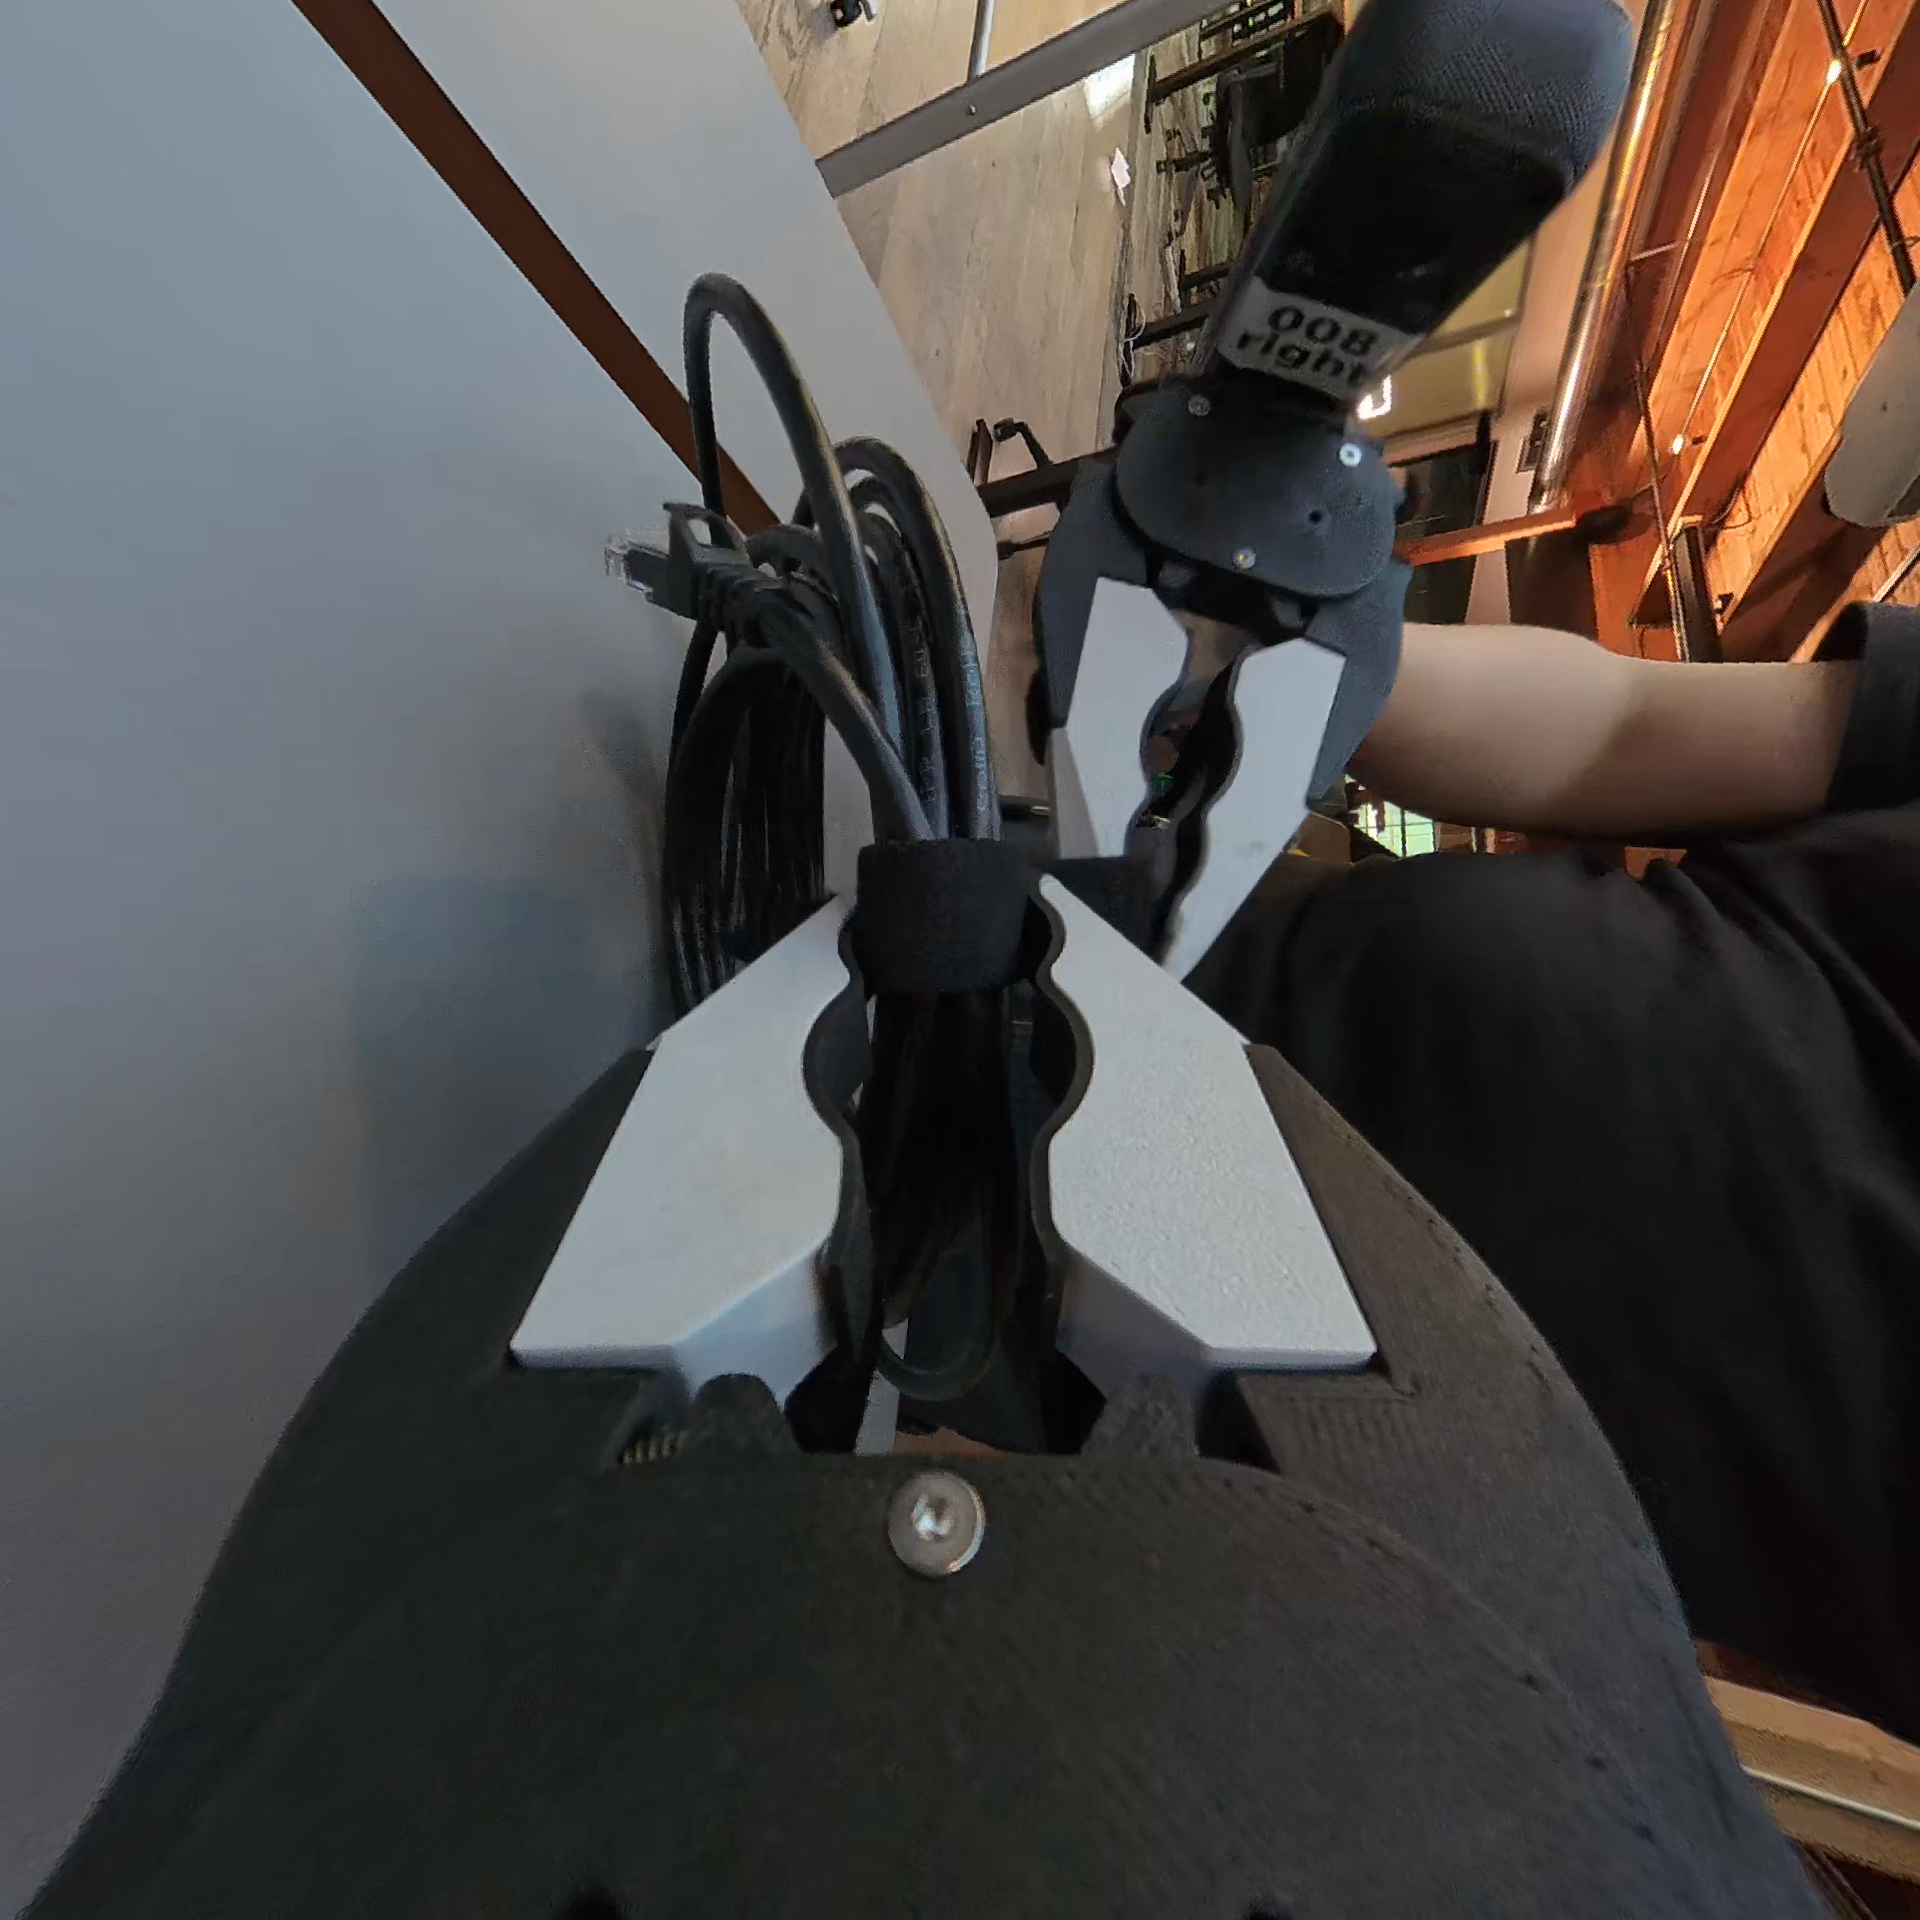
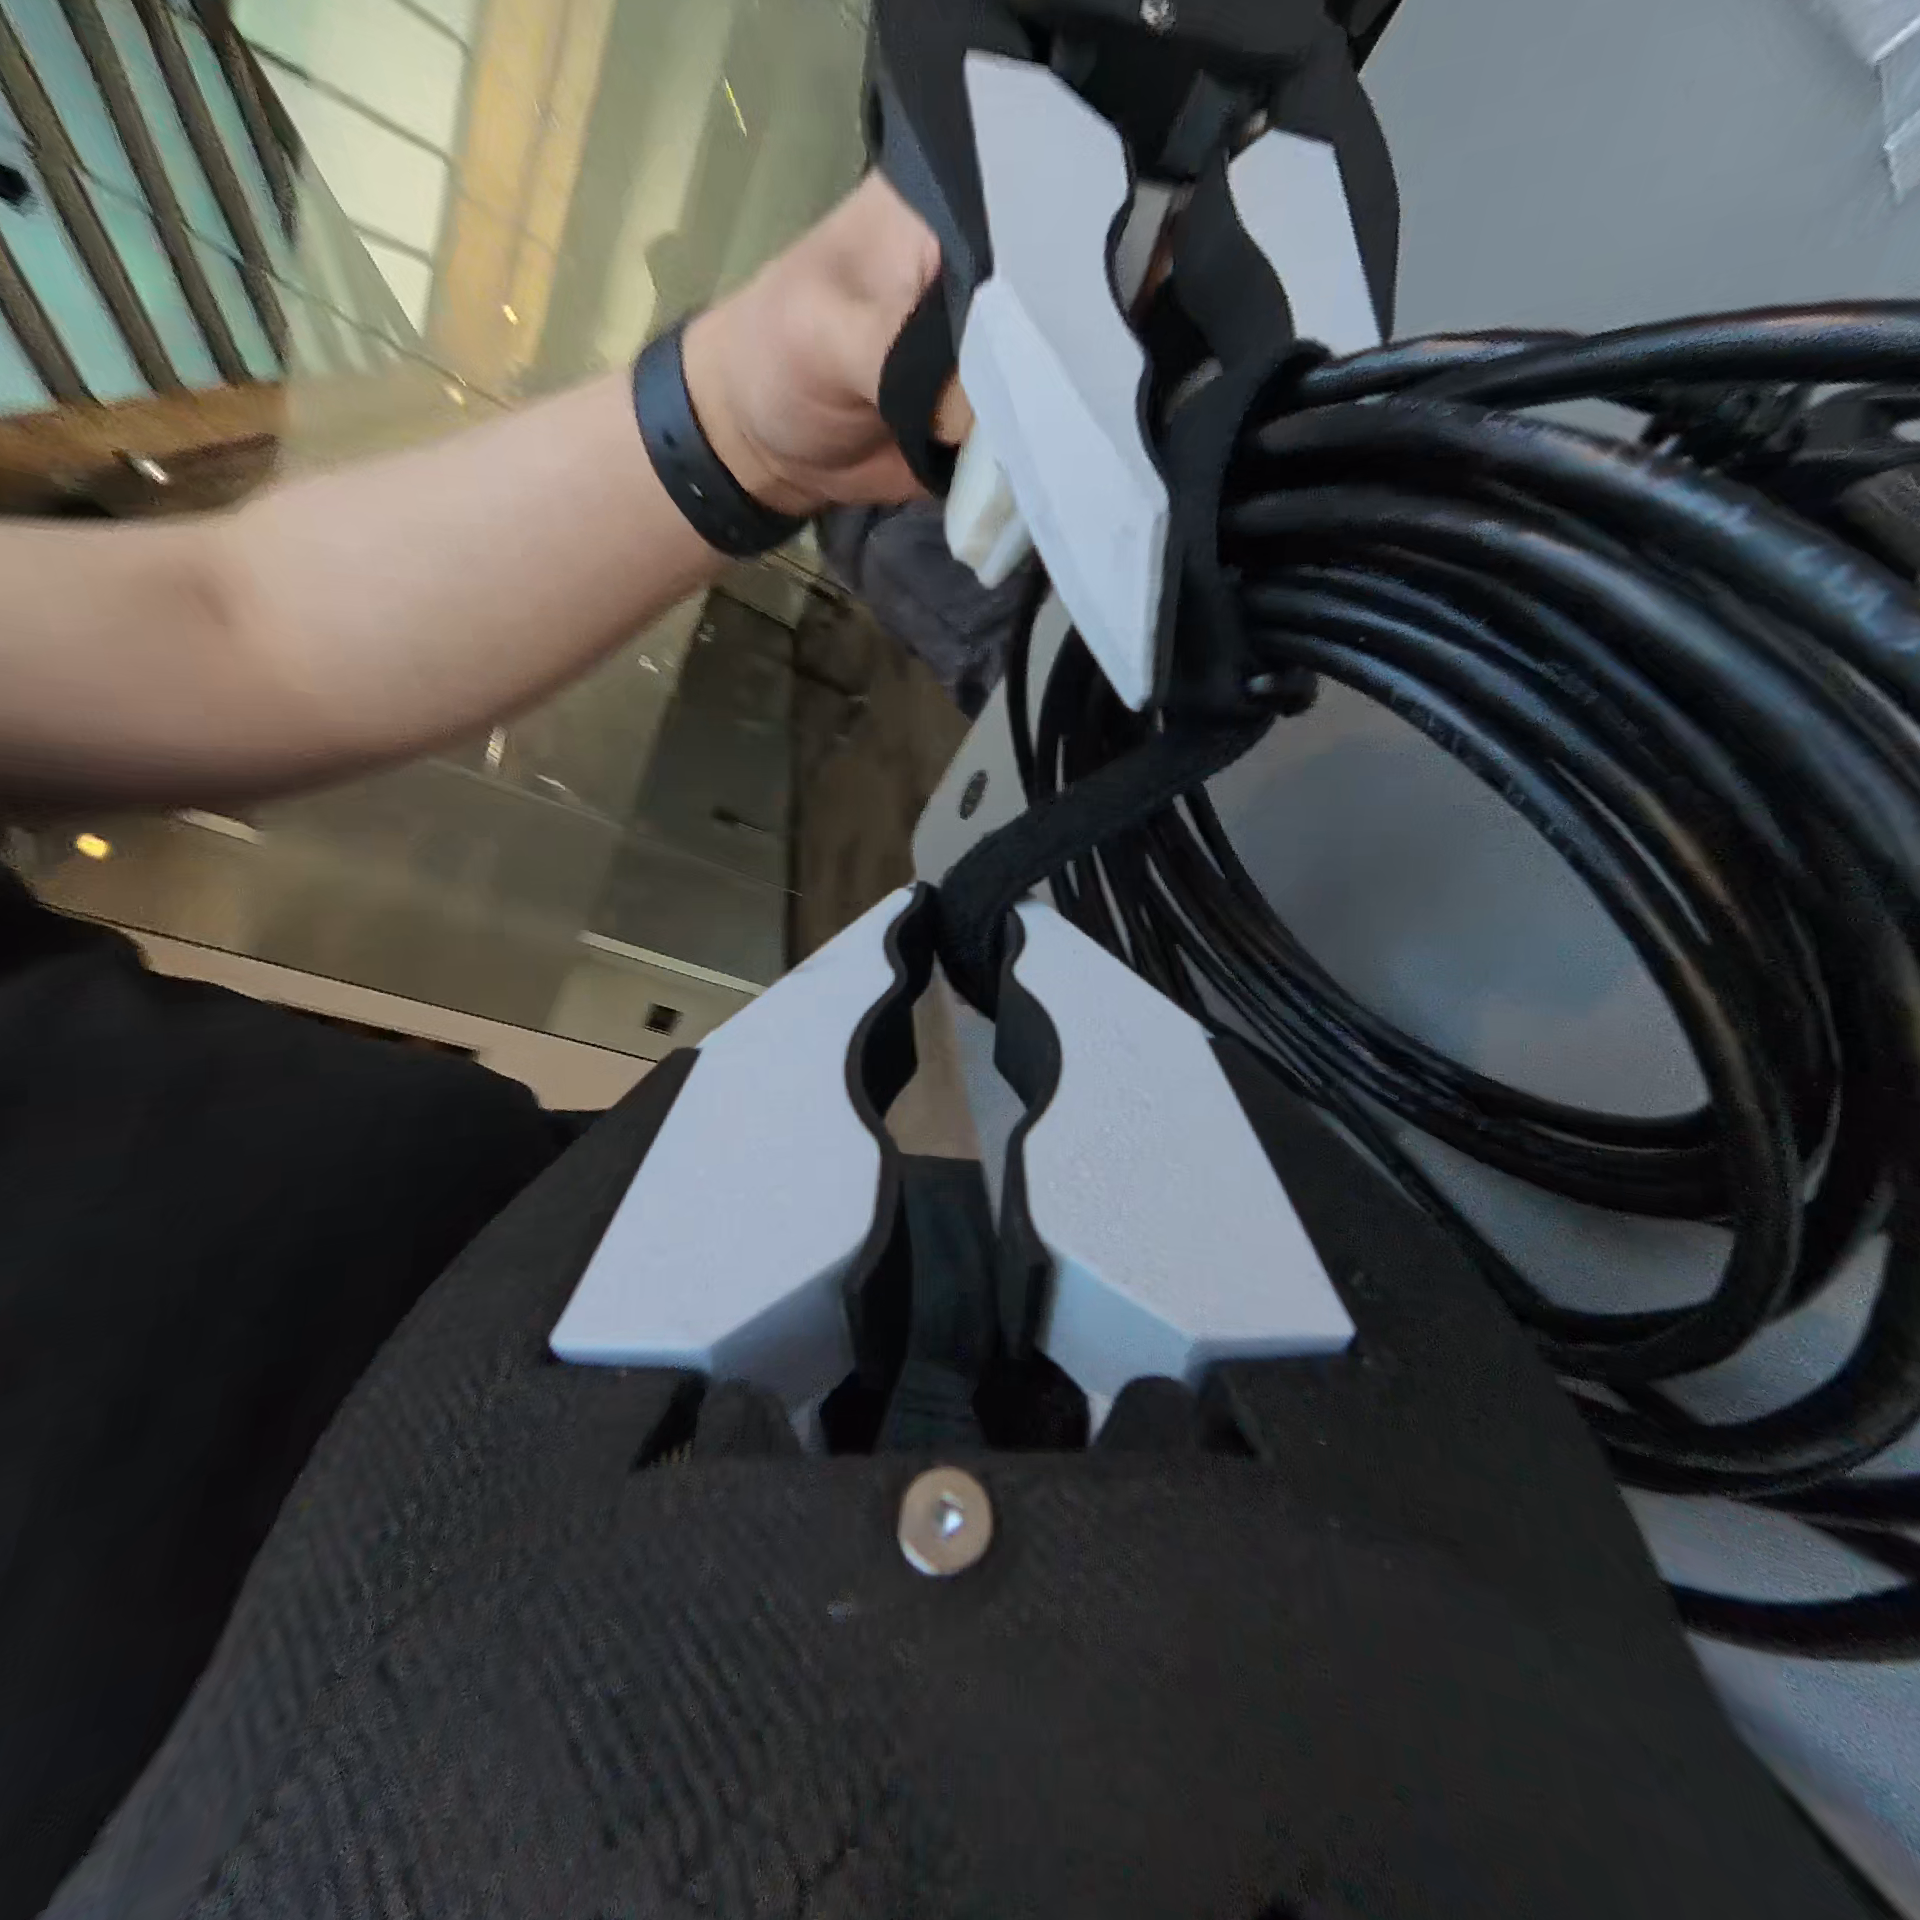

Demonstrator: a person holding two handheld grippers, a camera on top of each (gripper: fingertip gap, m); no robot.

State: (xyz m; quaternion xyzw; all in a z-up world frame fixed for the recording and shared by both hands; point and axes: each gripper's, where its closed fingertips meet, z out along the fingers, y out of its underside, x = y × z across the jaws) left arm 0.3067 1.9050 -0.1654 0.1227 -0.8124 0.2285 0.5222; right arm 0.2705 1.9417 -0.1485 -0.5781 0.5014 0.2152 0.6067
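Left wrist view first: our left gripper [image 1: 940, 925] has its two grey fingers [image 1: 717, 1174] clamped on one coiled black network cable [image 1: 831, 665], gripping it right where a black hook-and-loop strap [image 1: 935, 914] binds the loops. We count two plug ends, one clear [image 1: 636, 564] and one black [image 1: 717, 577], lying against the grey tabletop [image 1: 260, 623]. Beyond it our right gripper [image 1: 1164, 883] points toward us, its tongs narrow; we cannot tell here what sits between them. One bare forearm [image 1: 1558, 727] reaches in from the right edge.

Right wrist view next: our right gripper [image 2: 961, 940] has its jaws nearly closed, pinching the loose tail of the strap [image 2: 1070, 831], which runs from its tips up to the cable bundle [image 2: 1507, 675]. Above, the left gripper [image 2: 1195, 665] grips that bundle at the strap. One hand [image 2: 821, 384] wearing a dark wristband [image 2: 691, 442] holds the left gripper, forearm stretched out level from the left edge.
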